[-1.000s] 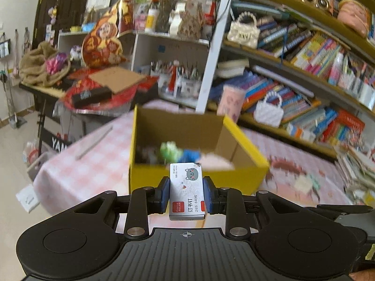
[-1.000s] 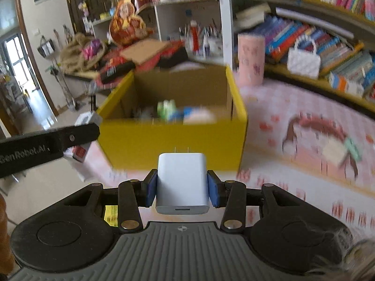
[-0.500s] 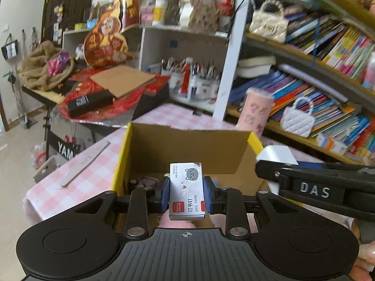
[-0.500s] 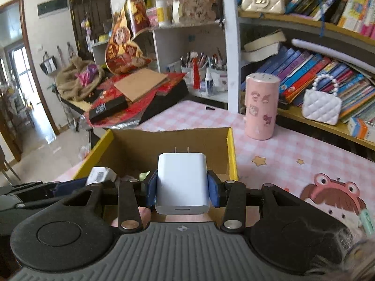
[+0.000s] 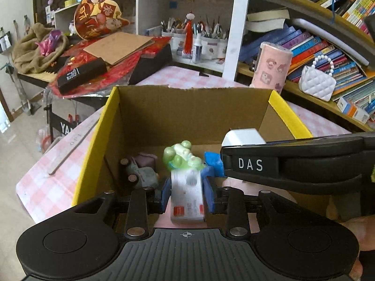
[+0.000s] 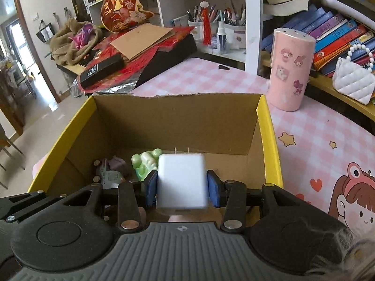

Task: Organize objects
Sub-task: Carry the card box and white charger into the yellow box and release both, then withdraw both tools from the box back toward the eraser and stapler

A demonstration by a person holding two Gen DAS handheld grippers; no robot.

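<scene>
A yellow cardboard box stands open on the pink checked table. Inside lie a green toy, a grey toy car and a blue piece. My left gripper hangs over the box's near side with its jaws opening. The small white staple box sits blurred between the pads, with a gap on each side. My right gripper is over the box too. Its jaws are starting to open, but the pads still touch the white charger.
A pink cylinder stands just behind the box's right corner. A white quilted purse and books fill the shelf on the right. A long grey strip lies on the table left of the box. A cluttered side table with a black case is at back left.
Both grippers have come forward from in front of the box to above its inside. The left jaws have parted and the staple box has slipped lower between them. The charger sits as before.
</scene>
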